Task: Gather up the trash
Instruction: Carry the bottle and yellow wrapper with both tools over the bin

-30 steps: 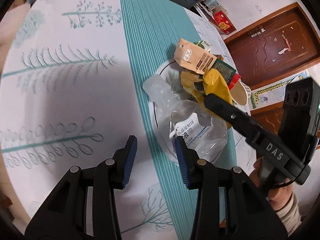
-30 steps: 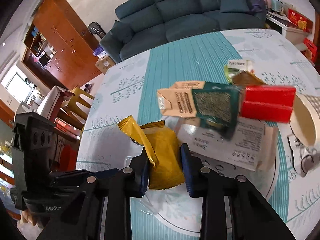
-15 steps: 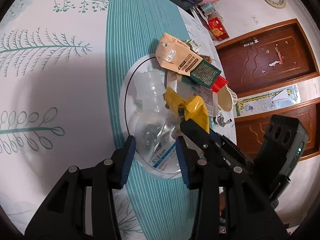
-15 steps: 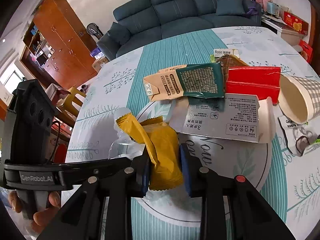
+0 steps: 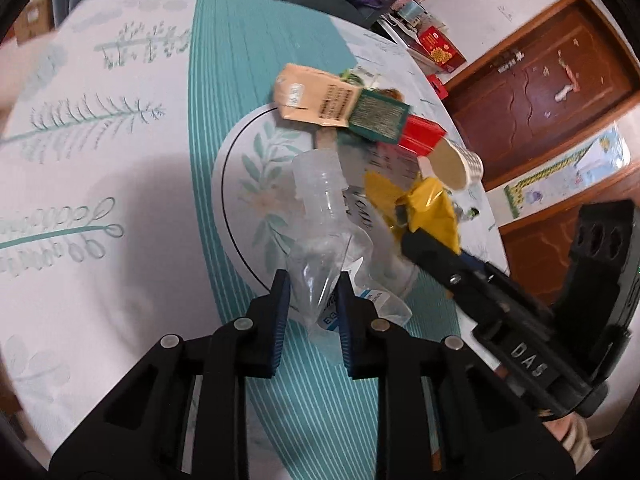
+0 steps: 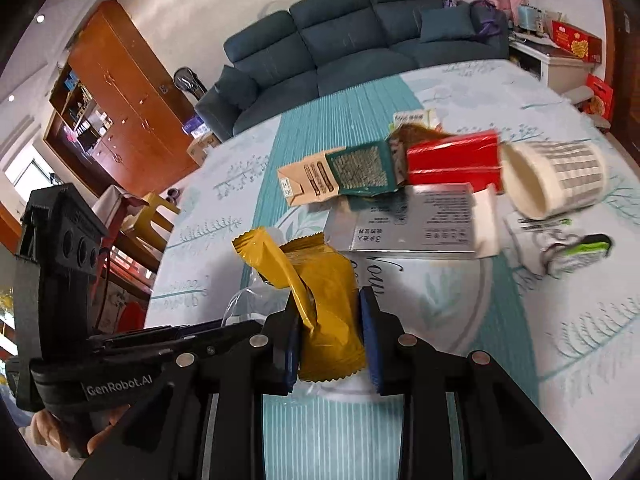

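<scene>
My left gripper (image 5: 312,300) is shut on a crushed clear plastic bottle (image 5: 324,232) and holds it over the round floral mat (image 5: 244,168). My right gripper (image 6: 330,320) is shut on a yellow snack wrapper (image 6: 316,280), which also shows in the left wrist view (image 5: 424,204), just right of the bottle. On the far side of the mat (image 6: 452,296) lies a trash pile: a tan carton (image 6: 308,180), a green packet (image 6: 360,168), a red box (image 6: 452,158), a silver pouch (image 6: 412,224) and a tipped paper cup (image 6: 552,180).
A crumpled white and green wrapper (image 6: 572,248) lies right of the mat. The table has a white and teal cloth (image 5: 100,160). A blue sofa (image 6: 352,48) stands beyond the table, a wooden cabinet (image 6: 120,92) at left, a wooden door (image 5: 540,80) to the right.
My left gripper has closed on the clear bottle and lifted it off the mat. My right gripper still holds the yellow wrapper and has drawn back a little from the pile.
</scene>
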{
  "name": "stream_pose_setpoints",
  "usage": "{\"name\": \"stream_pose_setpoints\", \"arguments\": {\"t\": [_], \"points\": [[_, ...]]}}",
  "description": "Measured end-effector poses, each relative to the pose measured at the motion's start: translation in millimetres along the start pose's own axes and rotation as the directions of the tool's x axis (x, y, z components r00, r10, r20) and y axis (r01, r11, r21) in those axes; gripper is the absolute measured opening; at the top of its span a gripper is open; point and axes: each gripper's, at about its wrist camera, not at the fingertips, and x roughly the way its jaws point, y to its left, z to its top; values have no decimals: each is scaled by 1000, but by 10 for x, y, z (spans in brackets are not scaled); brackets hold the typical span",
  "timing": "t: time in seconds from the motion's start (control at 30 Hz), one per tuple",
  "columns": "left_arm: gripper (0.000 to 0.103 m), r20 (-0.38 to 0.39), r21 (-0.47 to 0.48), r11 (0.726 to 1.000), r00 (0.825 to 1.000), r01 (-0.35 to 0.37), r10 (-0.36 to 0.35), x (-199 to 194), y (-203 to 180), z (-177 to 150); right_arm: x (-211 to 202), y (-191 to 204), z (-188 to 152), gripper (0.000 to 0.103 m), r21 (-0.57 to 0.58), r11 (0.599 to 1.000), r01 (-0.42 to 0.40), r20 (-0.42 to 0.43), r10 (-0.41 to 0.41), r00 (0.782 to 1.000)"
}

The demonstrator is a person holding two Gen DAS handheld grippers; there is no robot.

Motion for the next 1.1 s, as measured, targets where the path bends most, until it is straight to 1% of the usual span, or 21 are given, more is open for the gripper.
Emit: {"name": "stream_pose_setpoints", "arguments": {"t": [0.13,0.3,0.4,0.57,0.73,0.83,0.93,1.1], "points": [[19,38,52,998,999,-26,24,-253,-276,-152,-421,-55,-124,26,-1,1000,-11,35,11,999],[19,70,96,993,996,-66,59,-697,-566,-476,-1009,-161,-379,26,5,1000,-28,57,28,998],[19,79,120,990,995,-75,66,-963,-787,-746,-1372,-248,-634,26,-7,1000,-25,59,26,998],[19,73,147,985,994,-93,83,-1156,-1249,-1374,-1971,-452,-1169,26,-17,1000,-24,49,25,998],[19,71,211,971,993,-113,100,-1162,-1664,-1974,-2431,-690,-1734,26,-29,1000,-1,44,2,999],[19,65,255,959,992,-119,106,-1106,-1865,-2291,-2664,-899,-2087,26,-5,1000,18,34,-18,999],[19,28,294,949,994,-112,109,-974,-2045,-2612,-2802,-1162,-2452,26,31,999,43,11,-43,999],[19,-68,353,930,988,-105,138,-621,-2228,-3090,-2757,-1603,-2964,26,133,989,57,-43,-52,998]]}}
